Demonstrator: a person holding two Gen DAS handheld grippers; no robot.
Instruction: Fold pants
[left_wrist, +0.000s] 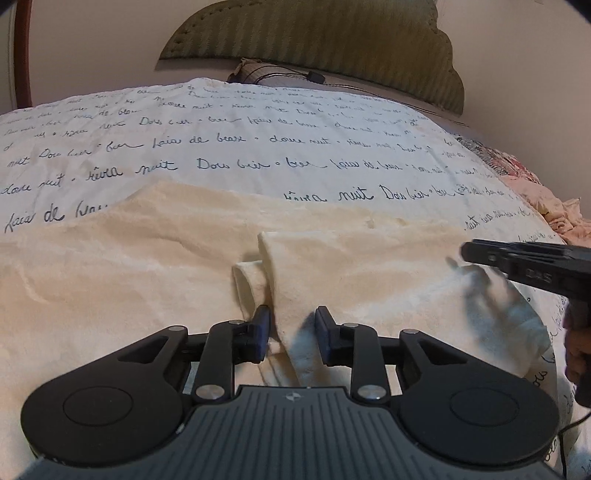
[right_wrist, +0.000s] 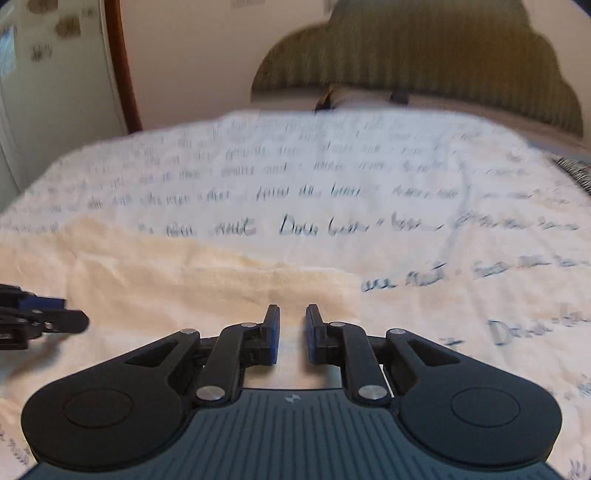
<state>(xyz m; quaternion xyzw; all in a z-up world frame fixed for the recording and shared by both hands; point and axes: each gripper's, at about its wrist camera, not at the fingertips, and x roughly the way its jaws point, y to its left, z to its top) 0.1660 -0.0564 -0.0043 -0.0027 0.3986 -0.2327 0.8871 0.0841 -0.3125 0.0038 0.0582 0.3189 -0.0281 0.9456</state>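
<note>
Pants (left_wrist: 369, 266) fold, left view only.

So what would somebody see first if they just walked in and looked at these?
Probably the white bedspread covered in dark handwriting, stretching across the whole bed. On its near side lie the fluffy cream pants, with a ridge of fabric standing between the open jaws of the black left gripper. Behind it all rises the scalloped olive-green striped headboard.

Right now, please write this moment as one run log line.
task: fold pants | left gripper: open, pants fold between fingers | right gripper: open, empty | pants on bedspread
</note>
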